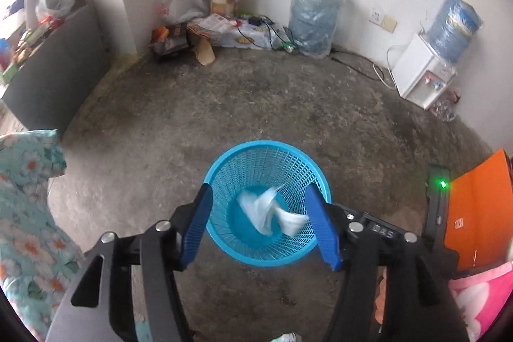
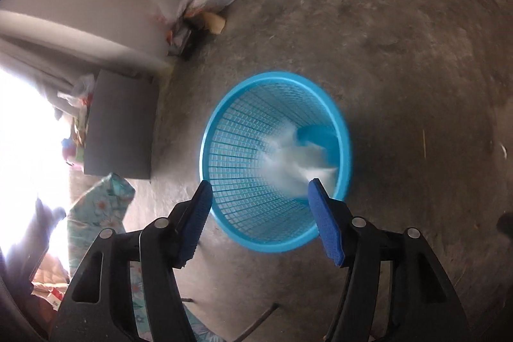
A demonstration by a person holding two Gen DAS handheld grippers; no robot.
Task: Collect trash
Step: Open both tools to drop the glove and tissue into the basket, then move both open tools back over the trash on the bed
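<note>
Both grippers hang over the blue mesh basket, angled down into its mouth; the left gripper has its blue pads spread with nothing pressed between them, and the right gripper stands just as wide, also empty; white crumpled tissue shows blurred inside the basket, low against the far wall and floor of it, apart from every pad; I judge this the drop, with the trash released and falling or just landed. To do it well, keep the jaws wide and centred over the rim until the paper has settled, since light tissue can cling to a pad or catch on the mesh; then lift straight clear without knocking the rim. Beyond lie bare concrete floor, then a water bottle and a dispenser by the wall.
</note>
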